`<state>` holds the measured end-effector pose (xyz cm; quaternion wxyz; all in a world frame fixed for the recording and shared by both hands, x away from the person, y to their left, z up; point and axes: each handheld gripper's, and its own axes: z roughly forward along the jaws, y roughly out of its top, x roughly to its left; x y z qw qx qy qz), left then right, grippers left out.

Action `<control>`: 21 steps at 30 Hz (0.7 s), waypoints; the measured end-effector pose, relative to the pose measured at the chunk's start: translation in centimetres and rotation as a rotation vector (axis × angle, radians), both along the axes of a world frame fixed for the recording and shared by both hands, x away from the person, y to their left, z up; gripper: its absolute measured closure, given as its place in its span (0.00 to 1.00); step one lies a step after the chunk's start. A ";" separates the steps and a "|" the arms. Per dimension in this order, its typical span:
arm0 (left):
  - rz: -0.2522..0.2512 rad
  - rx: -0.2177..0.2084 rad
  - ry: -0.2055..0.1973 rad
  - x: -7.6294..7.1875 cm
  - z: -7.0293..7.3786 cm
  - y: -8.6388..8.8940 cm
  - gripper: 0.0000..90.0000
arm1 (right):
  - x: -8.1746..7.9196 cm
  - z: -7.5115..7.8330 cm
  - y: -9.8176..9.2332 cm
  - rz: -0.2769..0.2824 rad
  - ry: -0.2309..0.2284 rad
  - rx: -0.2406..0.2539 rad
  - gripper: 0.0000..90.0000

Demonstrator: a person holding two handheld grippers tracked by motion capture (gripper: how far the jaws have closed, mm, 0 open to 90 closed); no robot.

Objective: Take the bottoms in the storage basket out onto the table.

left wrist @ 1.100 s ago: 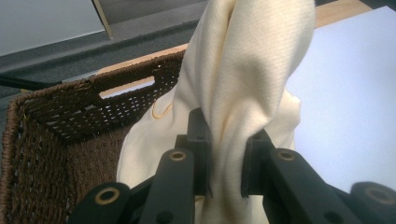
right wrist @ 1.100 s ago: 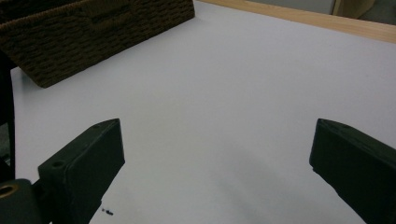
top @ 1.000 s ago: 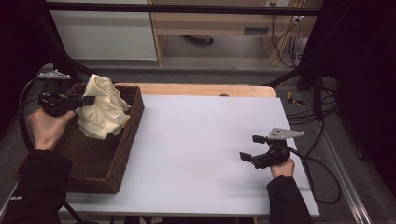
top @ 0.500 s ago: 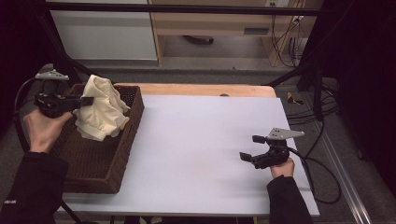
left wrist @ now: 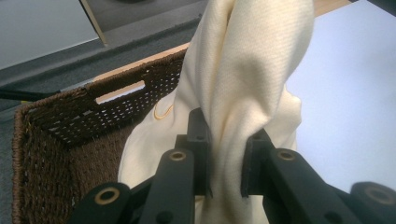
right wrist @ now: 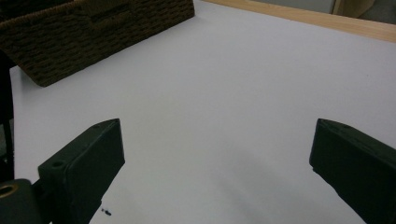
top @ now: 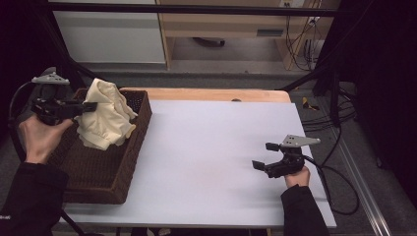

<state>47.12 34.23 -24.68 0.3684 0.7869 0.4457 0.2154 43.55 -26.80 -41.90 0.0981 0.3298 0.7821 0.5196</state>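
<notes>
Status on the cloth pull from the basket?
Done: left gripper is shut on the cream cloth, most of it raised above the wicker basket. In hand: the lift; the cloth's lower end hangs inside the basket. Left: getting it onto the white table, where the right gripper waits open.

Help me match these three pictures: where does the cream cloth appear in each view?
High view: the cloth hangs at upper left, over the basket, pinched by the left gripper.
Left gripper view: the cloth rises up the centre, clamped between the fingers.
Right gripper view: not in it.
Shared landmark: the basket, at the left edge of the white table, upper left in the right gripper view.
</notes>
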 end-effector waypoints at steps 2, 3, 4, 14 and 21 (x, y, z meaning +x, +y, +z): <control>-0.004 0.001 -0.001 -0.2 0.2 -0.1 0.86 | 0.0 0.0 0.0 -0.001 0.001 -0.001 0.04; -0.007 0.002 -0.002 -0.3 0.2 -0.1 0.86 | 0.0 0.0 0.0 0.000 0.002 -0.003 0.04; -0.009 0.002 -0.003 -0.4 0.3 -0.1 0.86 | 0.0 0.0 0.0 -0.002 0.003 -0.003 0.04; -0.043 0.014 -0.013 -1.1 1.2 -1.0 0.86 | 0.1 -0.1 0.1 0.002 0.003 -0.010 0.04; -0.049 0.015 -0.013 -1.3 1.6 -1.2 0.86 | 0.0 -0.1 0.1 0.002 0.003 -0.008 0.04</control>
